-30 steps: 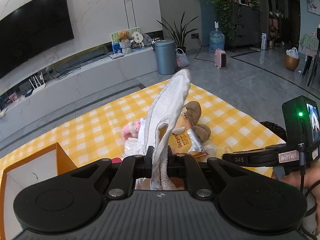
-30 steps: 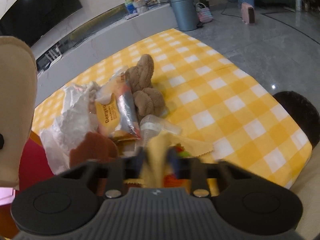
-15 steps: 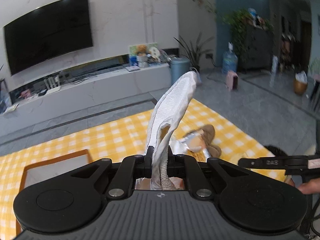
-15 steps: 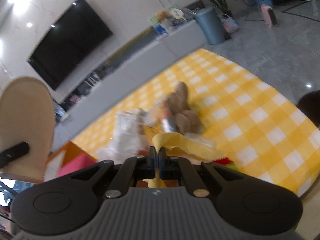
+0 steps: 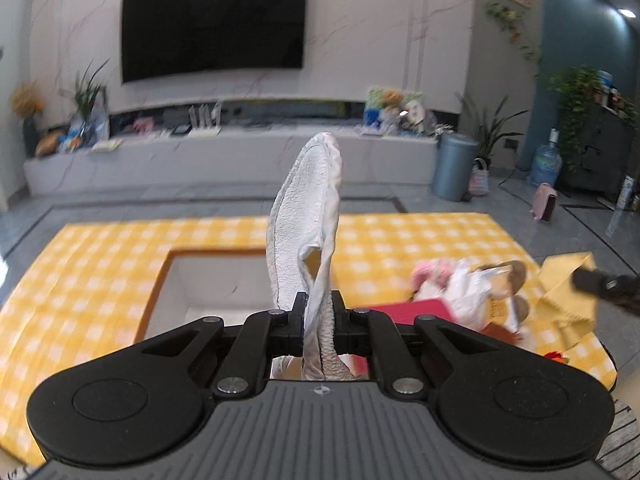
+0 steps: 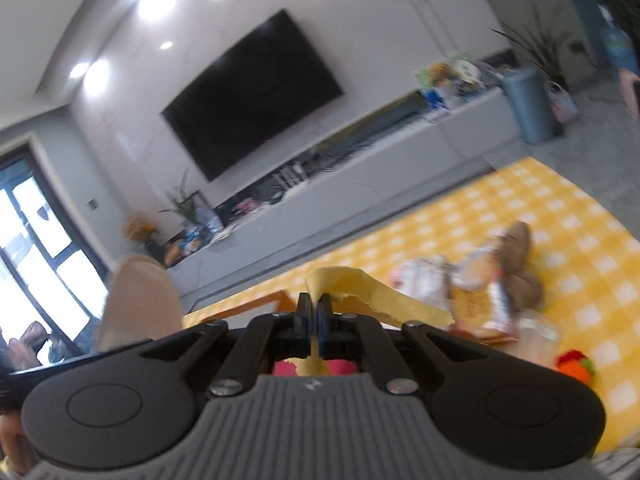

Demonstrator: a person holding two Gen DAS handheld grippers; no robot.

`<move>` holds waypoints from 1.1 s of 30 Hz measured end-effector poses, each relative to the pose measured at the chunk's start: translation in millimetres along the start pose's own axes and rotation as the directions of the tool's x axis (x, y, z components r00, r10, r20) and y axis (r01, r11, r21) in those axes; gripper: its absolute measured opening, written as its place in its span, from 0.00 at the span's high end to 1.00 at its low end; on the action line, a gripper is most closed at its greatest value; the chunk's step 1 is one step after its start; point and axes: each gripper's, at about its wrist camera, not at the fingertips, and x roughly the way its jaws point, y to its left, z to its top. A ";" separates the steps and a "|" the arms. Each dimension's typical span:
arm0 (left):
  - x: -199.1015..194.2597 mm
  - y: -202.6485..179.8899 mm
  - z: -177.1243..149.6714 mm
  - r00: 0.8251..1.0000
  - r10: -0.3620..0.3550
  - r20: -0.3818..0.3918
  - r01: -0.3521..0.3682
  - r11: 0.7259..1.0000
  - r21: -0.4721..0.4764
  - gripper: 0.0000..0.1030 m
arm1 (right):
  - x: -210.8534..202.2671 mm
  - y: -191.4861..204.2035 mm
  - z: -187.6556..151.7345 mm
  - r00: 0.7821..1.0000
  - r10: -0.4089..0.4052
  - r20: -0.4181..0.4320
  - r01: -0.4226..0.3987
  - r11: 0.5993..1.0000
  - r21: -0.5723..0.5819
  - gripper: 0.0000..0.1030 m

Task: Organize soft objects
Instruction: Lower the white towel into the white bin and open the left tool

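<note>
— Cloth colours?
— Bench cover (image 5: 400, 236): yellow-and-white check. White slipper (image 5: 304, 216), pebbled texture. Thin cloth (image 6: 372, 292): plain yellow.
— Box and plush?
— Box (image 5: 160, 280): orange rim, white interior. Plush toy (image 6: 520, 256): brown. Both grippers: black.

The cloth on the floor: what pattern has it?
Yellow-and-white checks on the cloth, clearest in the left wrist view.

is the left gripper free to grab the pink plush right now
Probably not: the left gripper is shut on the white slipper, so it would need to drop that before taking the pink plush.
</note>
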 end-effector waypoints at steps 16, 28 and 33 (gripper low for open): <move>34.5 121.1 -38.7 0.953 -0.246 -0.177 0.191 0.941 -0.279 0.89 | 72.4 145.6 -35.0 0.980 0.112 -0.163 -0.146 0.966 -0.216 1.00; 75.5 120.0 -60.5 0.894 -0.202 -0.400 0.136 0.973 -0.189 0.52 | 165.4 184.0 -99.5 0.942 -0.028 -0.335 -0.089 0.940 -0.329 1.00; 54.6 129.3 -57.5 0.921 -0.133 -0.367 0.053 0.974 -0.221 0.49 | 168.8 182.1 -99.2 0.942 -0.059 -0.329 -0.060 0.939 -0.338 1.00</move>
